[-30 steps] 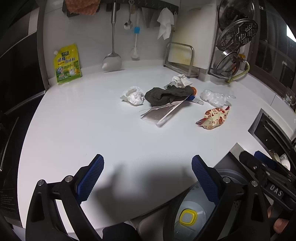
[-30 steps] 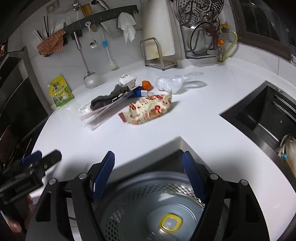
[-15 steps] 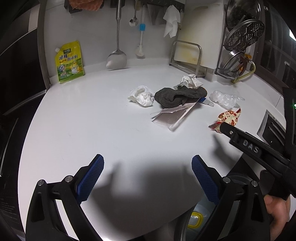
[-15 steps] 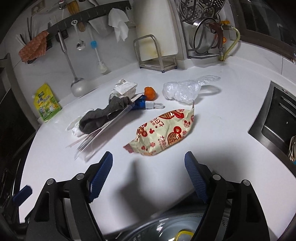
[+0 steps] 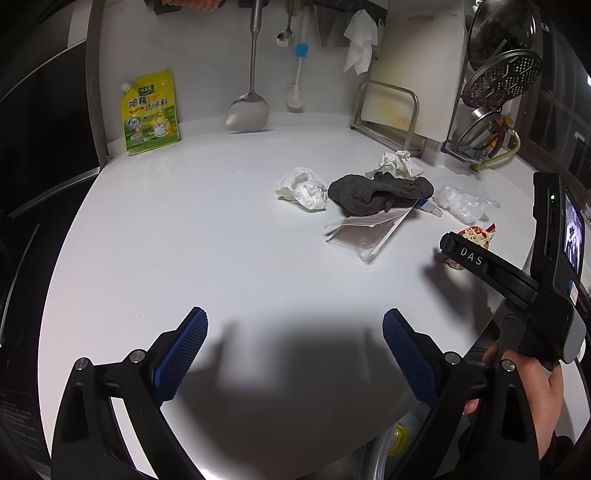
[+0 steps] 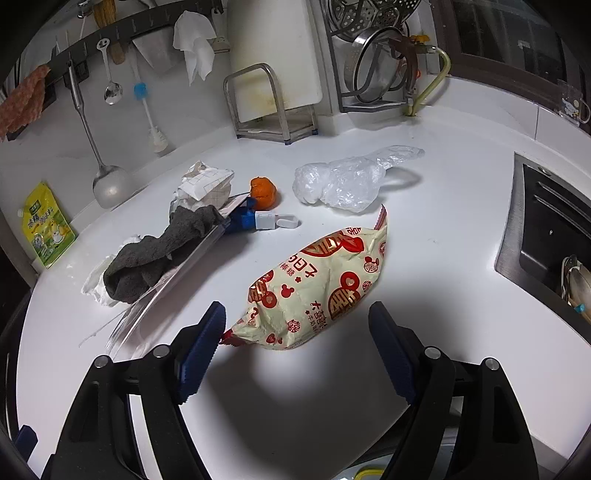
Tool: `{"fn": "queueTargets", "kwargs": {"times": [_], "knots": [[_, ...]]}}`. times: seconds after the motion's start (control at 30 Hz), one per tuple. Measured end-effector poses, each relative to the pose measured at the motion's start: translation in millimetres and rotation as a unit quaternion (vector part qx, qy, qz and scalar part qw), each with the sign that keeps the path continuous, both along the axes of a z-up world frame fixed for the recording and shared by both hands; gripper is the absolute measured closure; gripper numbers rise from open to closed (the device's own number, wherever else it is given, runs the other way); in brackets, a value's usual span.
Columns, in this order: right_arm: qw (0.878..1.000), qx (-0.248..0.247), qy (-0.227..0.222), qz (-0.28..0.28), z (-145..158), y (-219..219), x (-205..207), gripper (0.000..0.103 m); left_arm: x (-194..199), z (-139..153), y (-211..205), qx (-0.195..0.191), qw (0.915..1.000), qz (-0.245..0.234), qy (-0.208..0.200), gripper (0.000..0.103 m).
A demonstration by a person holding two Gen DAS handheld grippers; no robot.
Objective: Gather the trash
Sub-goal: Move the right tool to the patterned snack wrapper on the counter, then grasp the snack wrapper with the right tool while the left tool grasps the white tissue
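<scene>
I log a white tabletop (image 6: 424, 236), cream snack bag (image 6: 317, 291) printed with red medallions, charcoal-grey cloth (image 6: 155, 258), orange ball (image 6: 263, 192), clear plastic bag (image 6: 343, 181), yellow-green pouch (image 5: 150, 112), my blue-padded black tongs (image 6: 295, 336).

Home kitchen: white countertop (image 5: 221, 240), hanging ladle (image 5: 251, 92), sink (image 6: 546, 236).

On the white countertop (image 6: 443, 206): one printed snack bag (image 6: 317, 291), one grey cloth (image 6: 159, 254), two crumpled white paper wads (image 5: 303, 188) (image 5: 399, 164), one clear plastic bag (image 6: 343, 181), one flat transparent sleeve (image 5: 365, 230), one orange ball (image 6: 263, 191), one yellow seasoning pouch (image 5: 149, 110). Hanging on the wall: one ladle (image 5: 248, 110), one spoon (image 5: 283, 35), one brush (image 5: 297, 74).
</scene>
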State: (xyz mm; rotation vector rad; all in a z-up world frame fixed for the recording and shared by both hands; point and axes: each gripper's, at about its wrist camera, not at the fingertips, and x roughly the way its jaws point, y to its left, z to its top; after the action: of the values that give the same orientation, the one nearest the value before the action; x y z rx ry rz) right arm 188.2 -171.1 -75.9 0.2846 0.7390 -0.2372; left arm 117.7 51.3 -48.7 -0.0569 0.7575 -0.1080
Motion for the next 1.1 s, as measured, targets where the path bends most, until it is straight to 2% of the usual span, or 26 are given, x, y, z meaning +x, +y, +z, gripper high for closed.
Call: {"fn": "queueTargets", "kwargs": {"times": [0.07,0.13,0.17,0.3,0.47,0.6,0.83,1.1], "knots": [[1.0,-0.002,0.0,0.0,-0.5,-2.1,0.3,0.028,0.3,1.1,-1.0,-0.002,1.0,-0.001,0.0,0.009],[1.0,-0.002,-0.003,0.003,0.0,-3.3,-0.1,0.045,1.3,2.2,-2.1,-0.005,1.0,-0.004,-0.001,0.009],[1.0,-0.001,-0.003,0.006,0.4,-4.2,-0.6,0.048,1.5,2.9,-2.9,-0.005,1.0,-0.005,-0.001,0.009],[1.0,0.007,-0.006,0.028,2.0,-7.5,-2.8,0.07,2.5,5.7,-7.4,-0.009,0.9999,-0.009,-0.002,0.009],[0.998,0.01,-0.031,0.052,7.0,-11.2,-13.0,0.073,6.8,10.4,-15.0,-0.017,0.9997,-0.018,-0.004,0.009],[0.997,0.013,-0.038,0.068,7.9,-17.1,-22.8,0.084,15.0,13.3,-21.7,-0.022,0.9994,-0.025,-0.004,0.009],[0.995,0.029,-0.053,0.083,9.3,-28.5,-41.7,0.087,38.1,22.5,-31.3,-0.021,0.9992,-0.029,-0.016,0.009],[0.992,0.048,-0.064,0.094,13.4,-42.4,-46.4,0.085,56.1,26.5,-15.4,-0.03,0.9994,-0.006,-0.014,0.009]]}}
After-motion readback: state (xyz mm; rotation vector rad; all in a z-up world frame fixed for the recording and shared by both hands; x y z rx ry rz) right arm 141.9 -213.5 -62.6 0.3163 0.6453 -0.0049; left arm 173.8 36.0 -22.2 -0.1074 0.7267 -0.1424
